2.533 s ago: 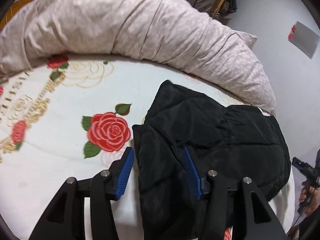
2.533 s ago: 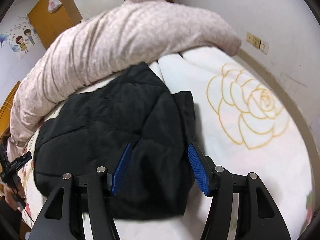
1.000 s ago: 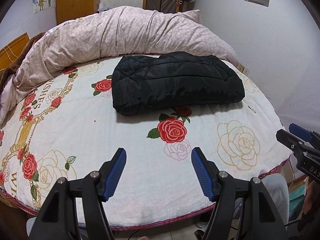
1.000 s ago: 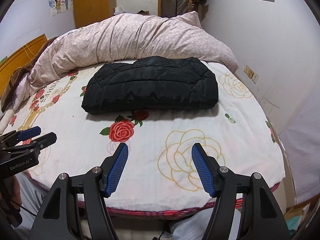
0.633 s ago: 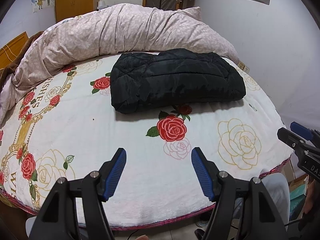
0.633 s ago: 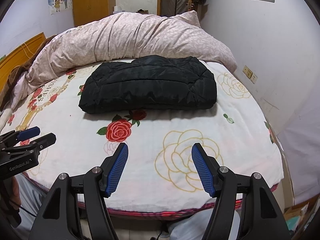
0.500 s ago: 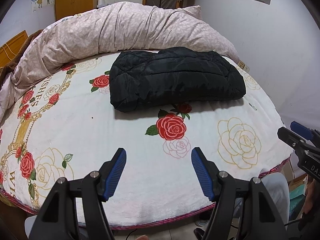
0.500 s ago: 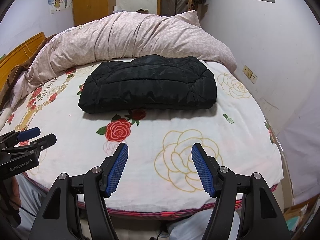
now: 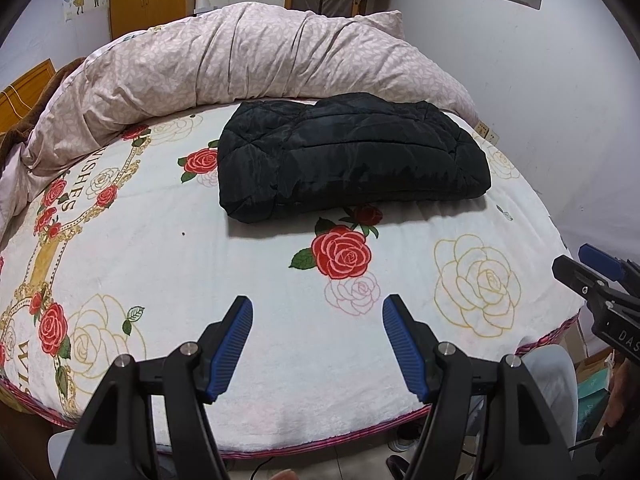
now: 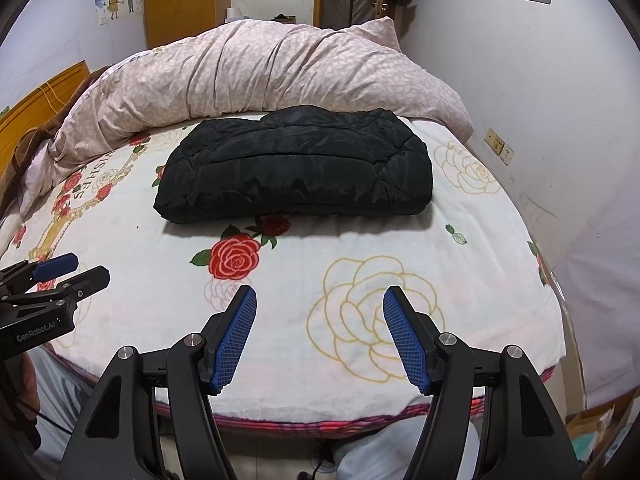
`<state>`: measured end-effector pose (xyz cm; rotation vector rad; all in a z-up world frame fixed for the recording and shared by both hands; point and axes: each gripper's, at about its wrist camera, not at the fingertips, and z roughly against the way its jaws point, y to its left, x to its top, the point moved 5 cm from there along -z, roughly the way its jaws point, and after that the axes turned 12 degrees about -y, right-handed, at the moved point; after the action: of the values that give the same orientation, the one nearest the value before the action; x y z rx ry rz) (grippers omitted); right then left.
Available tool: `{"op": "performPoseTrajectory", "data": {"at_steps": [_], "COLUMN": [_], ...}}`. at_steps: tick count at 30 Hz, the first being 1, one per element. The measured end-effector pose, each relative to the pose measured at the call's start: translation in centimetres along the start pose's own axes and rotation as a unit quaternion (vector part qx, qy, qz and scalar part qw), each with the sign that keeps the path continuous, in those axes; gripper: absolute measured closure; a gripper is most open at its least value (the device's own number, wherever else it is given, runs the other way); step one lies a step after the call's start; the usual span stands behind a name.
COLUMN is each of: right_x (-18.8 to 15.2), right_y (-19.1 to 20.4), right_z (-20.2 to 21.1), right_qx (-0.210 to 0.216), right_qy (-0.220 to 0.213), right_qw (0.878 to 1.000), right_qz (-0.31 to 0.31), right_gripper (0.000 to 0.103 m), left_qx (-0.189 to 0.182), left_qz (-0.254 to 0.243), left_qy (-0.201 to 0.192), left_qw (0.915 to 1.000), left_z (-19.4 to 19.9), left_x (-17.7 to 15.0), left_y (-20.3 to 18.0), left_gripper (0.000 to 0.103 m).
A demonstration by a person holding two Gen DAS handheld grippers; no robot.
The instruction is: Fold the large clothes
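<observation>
Left tool (image 9: 316,312) and right tool (image 10: 318,304) hover wide open, empty, low in frame. The black jacket (image 10: 294,170) lies folded mid-bed (image 10: 480,248); folding looks finished.

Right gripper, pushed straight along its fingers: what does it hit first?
Likely the floral bedspread just beyond the open right gripper, short of the folded black jacket; fisheye depth is uncertain.

Black quilted jacket (image 9: 352,160) — white rose-printed blanket (image 9: 200,260) — pink leaf-patterned duvet (image 9: 240,64)
</observation>
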<state>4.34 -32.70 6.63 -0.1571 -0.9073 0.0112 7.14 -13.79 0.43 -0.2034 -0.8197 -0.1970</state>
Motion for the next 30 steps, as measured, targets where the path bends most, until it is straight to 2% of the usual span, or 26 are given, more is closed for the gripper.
{"op": "performPoseTrajectory", "data": {"at_steps": [30], "right_x": [-0.11], "right_y": [-0.46], "right_z": [-0.46], "right_qx": [-0.001], "right_qy": [0.006], "right_qw": [1.000], "right_qz": [0.004], "right_gripper": [0.037], "left_qx": [-0.001], "left_qz": [0.000], "left_qy": [0.017], "left_qw": [0.9999], "left_z": [-0.94], "left_x": [-0.46], "left_y": [-0.21], "left_gripper": [0.033]}}
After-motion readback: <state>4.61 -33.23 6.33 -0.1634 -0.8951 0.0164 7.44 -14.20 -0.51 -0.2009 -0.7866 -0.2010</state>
